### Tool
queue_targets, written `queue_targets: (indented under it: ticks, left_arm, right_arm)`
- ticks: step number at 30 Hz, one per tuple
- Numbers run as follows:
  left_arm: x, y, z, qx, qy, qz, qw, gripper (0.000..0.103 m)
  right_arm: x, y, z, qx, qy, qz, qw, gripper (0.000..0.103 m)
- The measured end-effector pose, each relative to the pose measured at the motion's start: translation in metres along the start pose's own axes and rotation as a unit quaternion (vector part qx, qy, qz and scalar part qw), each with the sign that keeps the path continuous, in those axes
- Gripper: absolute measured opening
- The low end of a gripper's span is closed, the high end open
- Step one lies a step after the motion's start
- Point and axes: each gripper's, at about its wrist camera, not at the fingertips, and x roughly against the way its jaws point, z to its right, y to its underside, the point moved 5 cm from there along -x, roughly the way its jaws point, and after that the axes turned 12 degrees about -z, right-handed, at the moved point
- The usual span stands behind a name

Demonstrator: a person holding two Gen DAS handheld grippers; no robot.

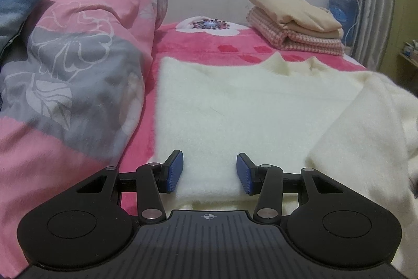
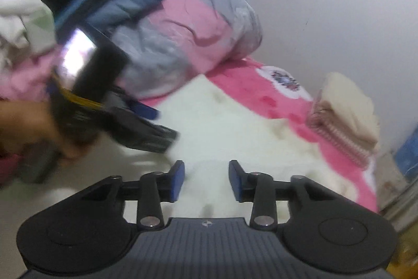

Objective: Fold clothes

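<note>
White fuzzy sweater (image 1: 250, 106) flat on bed (image 1: 209, 46) | left gripper (image 1: 209, 171) spread | right gripper (image 2: 206, 181) spread

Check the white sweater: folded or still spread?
Partly folded: white sweater lies flat on the bed, its left edge straight and doubled, one sleeve still loose on the right.

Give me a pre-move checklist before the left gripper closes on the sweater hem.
1. Left gripper open: ok.
2. White sweater hem lies between its pads: ok.
3. Right gripper open, above the sweater: ok; contact cannot tell.
4. Sweater flat: not ok, right sleeve folded in, left sleeve not visible.
5. Folded stack clear of the sweater: ok.
6. Quilt clear of the sweater's left edge: cannot tell.
</note>
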Motion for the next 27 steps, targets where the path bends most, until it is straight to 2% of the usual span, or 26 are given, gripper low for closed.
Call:
queue_targets:
  ticks: [3, 5, 7, 8, 9, 11, 12, 15, 17, 19, 22, 23, 25, 27]
  left_arm:
    - [0.0, 0.0, 0.0, 0.003, 0.0, 0.001, 1.0, 0.045]
    - [0.001, -0.001, -0.001, 0.007, 0.003, 0.001, 1.0, 0.045]
    - [0.006, -0.002, -0.004, 0.018, 0.014, 0.002, 0.9997, 0.045]
    - [0.009, -0.002, -0.005, 0.025, 0.021, 0.003, 0.9995, 0.045]
    - [0.012, -0.003, -0.007, 0.031, 0.028, 0.004, 0.9991, 0.045]
    - [0.018, -0.004, -0.01, 0.041, 0.04, 0.005, 0.9983, 0.045]
    - [0.021, -0.004, -0.011, 0.042, 0.044, 0.004, 0.9981, 0.045]
    - [0.031, -0.002, -0.008, 0.045, 0.068, -0.003, 0.9967, 0.045]
    - [0.032, 0.004, -0.006, 0.069, 0.114, -0.03, 0.9906, 0.045]
    - [0.032, 0.01, -0.003, 0.099, 0.167, -0.063, 0.979, 0.046]
    - [0.032, 0.021, 0.002, 0.143, 0.242, -0.112, 0.953, 0.046]
    - [0.032, 0.026, 0.003, 0.154, 0.259, -0.124, 0.9454, 0.046]
    - [0.031, 0.033, 0.003, 0.17, 0.282, -0.139, 0.9338, 0.046]
    - [0.031, 0.037, -0.003, 0.196, 0.304, -0.152, 0.9199, 0.046]
  right_arm:
    - [0.025, 0.006, 0.002, -0.062, -0.079, -0.005, 0.995, 0.044]
    - [0.037, 0.012, 0.01, -0.125, -0.152, -0.017, 0.98, 0.044]
    - [0.047, 0.019, 0.021, -0.198, -0.228, -0.024, 0.953, 0.044]
    - [0.05, 0.023, 0.029, -0.244, -0.266, -0.022, 0.932, 0.044]
    - [0.053, 0.028, 0.038, -0.284, -0.286, -0.017, 0.915, 0.044]
    - [0.052, 0.04, 0.06, -0.357, -0.278, 0.001, 0.892, 0.044]
    - [0.047, 0.048, 0.07, -0.386, -0.252, 0.005, 0.887, 0.045]
    - [0.025, 0.065, 0.094, -0.432, -0.163, -0.005, 0.887, 0.046]
    - [0.002, 0.074, 0.101, -0.451, -0.137, -0.02, 0.882, 0.046]
    - [-0.023, 0.082, 0.1, -0.463, -0.13, -0.038, 0.876, 0.046]
    - [-0.05, 0.091, 0.095, -0.486, -0.139, -0.06, 0.861, 0.045]
    - [-0.055, 0.094, 0.092, -0.493, -0.154, -0.058, 0.854, 0.039]
    - [-0.057, 0.097, 0.086, -0.503, -0.181, -0.051, 0.843, 0.01]
    - [-0.048, 0.099, 0.08, -0.519, -0.21, -0.034, 0.828, 0.006]
